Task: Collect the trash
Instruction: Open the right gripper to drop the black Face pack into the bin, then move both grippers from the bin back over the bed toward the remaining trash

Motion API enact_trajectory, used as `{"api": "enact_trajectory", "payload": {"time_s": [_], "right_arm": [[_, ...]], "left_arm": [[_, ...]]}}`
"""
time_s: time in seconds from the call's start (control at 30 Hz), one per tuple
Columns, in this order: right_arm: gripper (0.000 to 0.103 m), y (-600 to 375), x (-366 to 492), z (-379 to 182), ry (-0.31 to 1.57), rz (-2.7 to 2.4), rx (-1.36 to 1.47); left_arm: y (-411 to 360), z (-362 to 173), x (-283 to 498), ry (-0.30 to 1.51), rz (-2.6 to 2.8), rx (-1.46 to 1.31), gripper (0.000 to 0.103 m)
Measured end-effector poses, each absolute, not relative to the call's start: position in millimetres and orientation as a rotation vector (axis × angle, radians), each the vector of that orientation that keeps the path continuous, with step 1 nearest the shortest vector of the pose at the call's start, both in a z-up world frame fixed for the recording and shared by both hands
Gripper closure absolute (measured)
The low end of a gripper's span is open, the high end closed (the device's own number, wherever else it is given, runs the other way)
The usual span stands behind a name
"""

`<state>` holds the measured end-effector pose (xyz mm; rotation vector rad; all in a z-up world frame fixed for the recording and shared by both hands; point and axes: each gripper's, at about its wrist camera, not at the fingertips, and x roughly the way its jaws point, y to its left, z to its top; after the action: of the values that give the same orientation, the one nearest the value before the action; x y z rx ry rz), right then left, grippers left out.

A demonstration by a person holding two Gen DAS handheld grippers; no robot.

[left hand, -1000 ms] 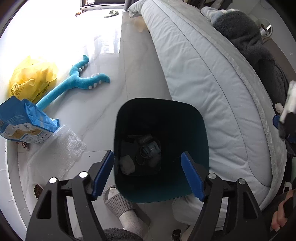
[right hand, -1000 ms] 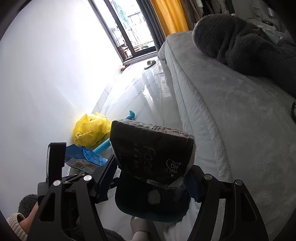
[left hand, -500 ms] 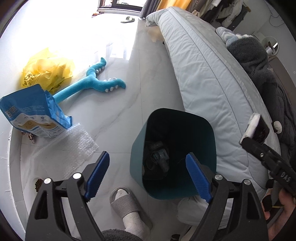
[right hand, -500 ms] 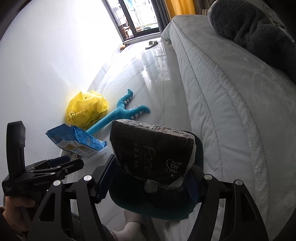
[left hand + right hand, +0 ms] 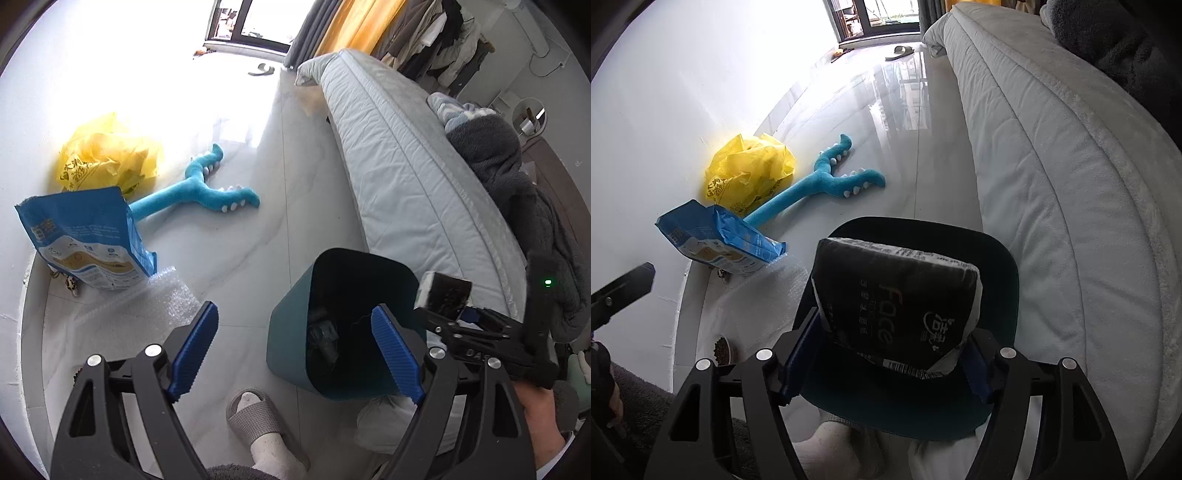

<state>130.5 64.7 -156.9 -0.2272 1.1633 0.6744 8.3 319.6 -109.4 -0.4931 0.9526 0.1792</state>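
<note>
The right gripper holds a black tissue pack printed with "Face" between its blue pads, directly above the open mouth of the teal trash bin; its jaws are opening slightly, yet the pads press the pack's lower sides. In the left wrist view the same pack shows end-on at the right, over the bin's near right corner.

The left gripper has its jaws spread wide with nothing between them, hanging over the floor just left of the bin. Dark crumpled rubbish lies at the bottom of the bin (what it is cannot be told).

On the floor near the wall lie a blue snack bag, a sheet of bubble wrap touching its lower edge, a crumpled yellow plastic bag and a turquoise plush toy. The bin stands just beside the bed with its pale quilt, where a dark grey fleece blanket is heaped. A person's foot in a white sock and grey slipper is near the bin's base.
</note>
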Motion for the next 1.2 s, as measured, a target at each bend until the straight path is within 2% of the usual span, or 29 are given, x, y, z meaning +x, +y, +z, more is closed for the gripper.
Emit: {"api": "enact_trajectory", "payload": {"time_s": [0.07,0.2,0.37,0.67,1.2], "right_arm": [[0.032,65.8,131.7,-160.6,1.168,0.666,-0.24],[0.014,68.9,132.6,-165.9,1.171,0.663,-0.262],[0.011,68.3,130.2,-158.9,1.145,0.668,-0.281],[0.01,44.1,125.7,-120.4,1.024,0.687,-0.286],[0.009,-66.7,138.8,-60.6,0.83,0.594,-0.213]], "left_arm": [[320.7,-103.1,5.3,0.932,0.177,-0.478,0.016],[319.5,-91.9,0.5,0.895,0.161,-0.467,0.016],[308.9,-67.8,-1.6,0.82,0.13,-0.428,0.016],[271.5,-20.2,-6.2,0.648,0.07,-0.325,0.012],[182.7,9.5,31.6,0.567,-0.076,-0.279,0.011]]}}
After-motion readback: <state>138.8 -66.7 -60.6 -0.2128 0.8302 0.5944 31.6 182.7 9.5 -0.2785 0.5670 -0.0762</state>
